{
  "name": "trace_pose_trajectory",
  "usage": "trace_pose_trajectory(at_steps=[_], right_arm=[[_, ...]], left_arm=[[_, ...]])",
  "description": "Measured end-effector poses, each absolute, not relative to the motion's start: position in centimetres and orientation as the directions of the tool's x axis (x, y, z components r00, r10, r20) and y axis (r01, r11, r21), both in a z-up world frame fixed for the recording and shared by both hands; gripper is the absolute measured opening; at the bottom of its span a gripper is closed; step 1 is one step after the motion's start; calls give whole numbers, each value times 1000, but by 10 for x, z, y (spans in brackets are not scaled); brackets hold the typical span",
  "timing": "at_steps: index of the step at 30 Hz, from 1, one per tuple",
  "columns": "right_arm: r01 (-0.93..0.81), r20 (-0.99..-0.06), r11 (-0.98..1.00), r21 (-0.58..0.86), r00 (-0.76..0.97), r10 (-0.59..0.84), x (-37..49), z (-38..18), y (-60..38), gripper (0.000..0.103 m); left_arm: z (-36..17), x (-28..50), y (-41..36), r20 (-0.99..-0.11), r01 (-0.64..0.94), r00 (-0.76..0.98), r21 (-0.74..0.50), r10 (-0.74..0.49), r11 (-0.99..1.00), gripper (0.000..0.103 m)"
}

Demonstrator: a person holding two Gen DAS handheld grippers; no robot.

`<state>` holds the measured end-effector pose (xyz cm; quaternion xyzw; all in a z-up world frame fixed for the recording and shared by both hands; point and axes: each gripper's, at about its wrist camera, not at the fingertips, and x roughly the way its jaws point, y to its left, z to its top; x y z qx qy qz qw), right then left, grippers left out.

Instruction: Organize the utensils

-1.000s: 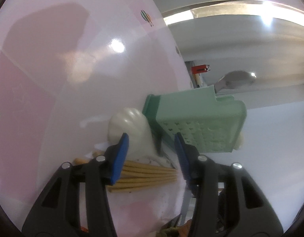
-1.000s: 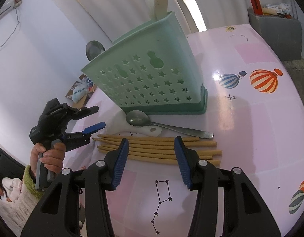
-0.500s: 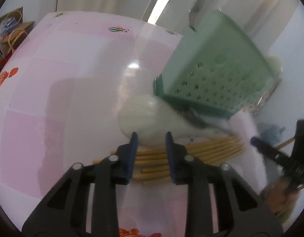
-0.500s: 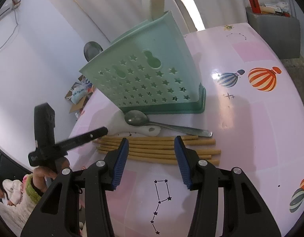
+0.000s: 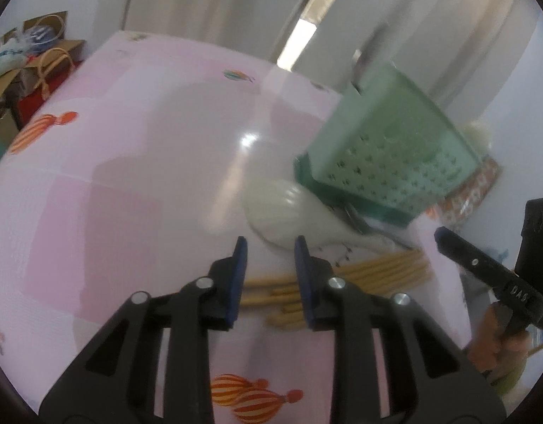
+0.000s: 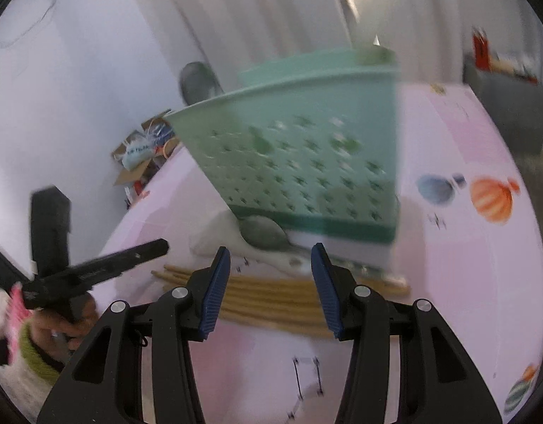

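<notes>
Pink balloon-print worktop (image 5: 137,183) carries wooden chopsticks (image 6: 271,295) lying crosswise just beyond both empty grippers: left gripper (image 5: 269,247) jaws narrowed, right gripper (image 6: 271,258) wider, seemingly nearer; green perforated plastic caddy (image 6: 306,162) behind.

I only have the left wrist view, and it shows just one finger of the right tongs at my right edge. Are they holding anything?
Observer: No. The right tongs are open and empty; the chopsticks lie on the table beneath them.
Operator: Is anything stored upright yet?
Observer: A white handle sticks up from the right end of the green caddy.
Operator: What sits at its base?
Observer: A metal spoon, bowl against the caddy's base, resting on a white spoon.
</notes>
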<state>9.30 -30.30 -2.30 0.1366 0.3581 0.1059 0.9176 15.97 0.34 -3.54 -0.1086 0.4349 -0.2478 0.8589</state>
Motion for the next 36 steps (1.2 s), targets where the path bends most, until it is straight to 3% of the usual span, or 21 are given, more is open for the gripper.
trace_pose_trajectory(at_steps=[10, 22, 27, 36], right_arm=[[-178, -680, 984, 2, 721, 131, 129, -42, -228, 30], [-184, -707, 970, -159, 707, 18, 152, -51, -210, 19], [-188, -694, 944, -271, 717, -57, 149, -55, -194, 6], [-152, -651, 922, -356, 749, -128, 139, -53, -189, 2]], left_arm=[[-36, 168, 35, -673, 268, 568, -393, -474, 880, 24], [-50, 177, 46, -648, 267, 566, -440, -509, 857, 24], [-51, 179, 46, -642, 277, 565, -444, -518, 852, 24], [-45, 174, 44, -631, 290, 583, -426, -512, 857, 24]])
